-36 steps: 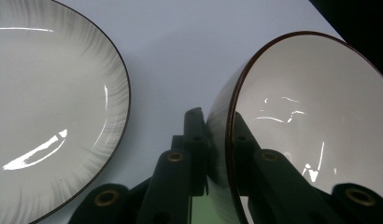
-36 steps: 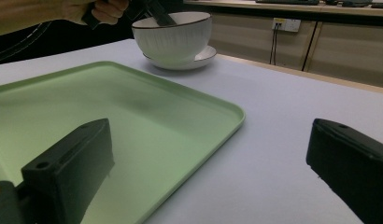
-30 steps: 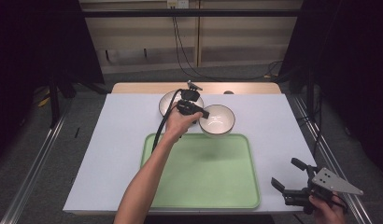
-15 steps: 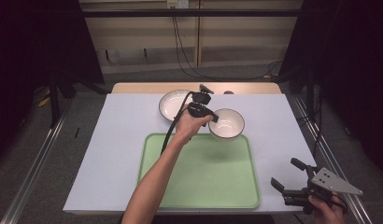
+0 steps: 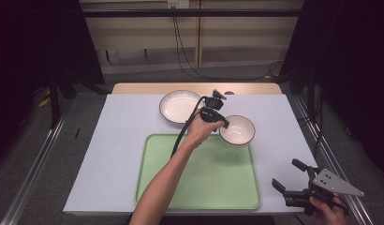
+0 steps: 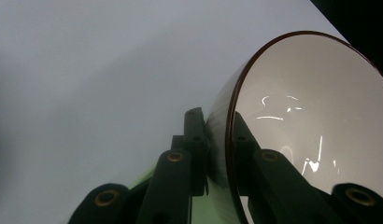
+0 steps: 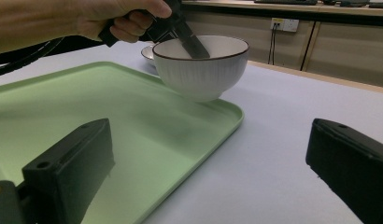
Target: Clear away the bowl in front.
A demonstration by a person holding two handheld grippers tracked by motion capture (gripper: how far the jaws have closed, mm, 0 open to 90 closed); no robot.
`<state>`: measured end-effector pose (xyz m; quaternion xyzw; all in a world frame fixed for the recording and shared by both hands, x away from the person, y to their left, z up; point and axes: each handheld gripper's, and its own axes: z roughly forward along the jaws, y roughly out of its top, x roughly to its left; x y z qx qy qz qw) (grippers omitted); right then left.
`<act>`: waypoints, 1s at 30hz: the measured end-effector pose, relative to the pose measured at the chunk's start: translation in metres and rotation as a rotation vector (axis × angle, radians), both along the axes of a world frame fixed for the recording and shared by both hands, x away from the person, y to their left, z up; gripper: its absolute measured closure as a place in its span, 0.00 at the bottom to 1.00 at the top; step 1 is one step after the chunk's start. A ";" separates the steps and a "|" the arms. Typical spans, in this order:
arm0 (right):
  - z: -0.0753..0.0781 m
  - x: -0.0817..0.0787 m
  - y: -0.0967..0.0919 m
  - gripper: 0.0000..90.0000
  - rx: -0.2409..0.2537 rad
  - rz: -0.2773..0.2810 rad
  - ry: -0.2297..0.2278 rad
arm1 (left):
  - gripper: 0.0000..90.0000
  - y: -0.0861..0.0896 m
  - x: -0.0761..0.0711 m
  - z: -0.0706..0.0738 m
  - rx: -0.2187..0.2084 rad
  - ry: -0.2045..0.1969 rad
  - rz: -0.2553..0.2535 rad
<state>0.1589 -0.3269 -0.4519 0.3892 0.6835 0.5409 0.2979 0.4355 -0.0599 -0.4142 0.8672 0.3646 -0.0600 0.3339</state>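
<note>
Left gripper (image 5: 221,124) clamps bowl (image 5: 237,130) rim, one jaw inside, one outside; bowl airborne, over tray (image 5: 199,187) far corner. Right gripper (image 5: 293,180) wide, empty, near table (image 5: 110,154) corner. Risk: thin rim pinch, bowl pivots, slips, hits tray lip.

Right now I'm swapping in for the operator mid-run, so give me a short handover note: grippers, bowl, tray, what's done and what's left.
Left gripper: jaws shut on the rim of the white bowl, one inside, one outside; the bowl is lifted and tilted over the far right corner of the green tray.
Right gripper: open, holding nothing, at the near right table edge.
White plate: on the table beyond the tray.
Done: bowl picked up.
Left: probably set the bowl on the tray, perhaps the plate next.
</note>
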 end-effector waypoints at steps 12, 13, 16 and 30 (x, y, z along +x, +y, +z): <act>0.000 0.000 0.000 0.00 0.004 0.000 0.000 | 0.91 -0.011 -0.003 -0.015 0.007 0.016 -0.007; 0.000 0.000 0.000 0.00 0.003 -0.001 0.003 | 0.91 -0.011 -0.003 -0.016 0.013 0.018 -0.011; 0.000 -0.001 0.000 0.00 0.004 0.000 0.001 | 0.91 -0.014 -0.003 -0.023 0.031 0.025 -0.012; 0.000 -0.001 0.000 0.00 0.001 -0.006 0.001 | 0.91 -0.019 -0.004 -0.033 0.026 0.040 -0.014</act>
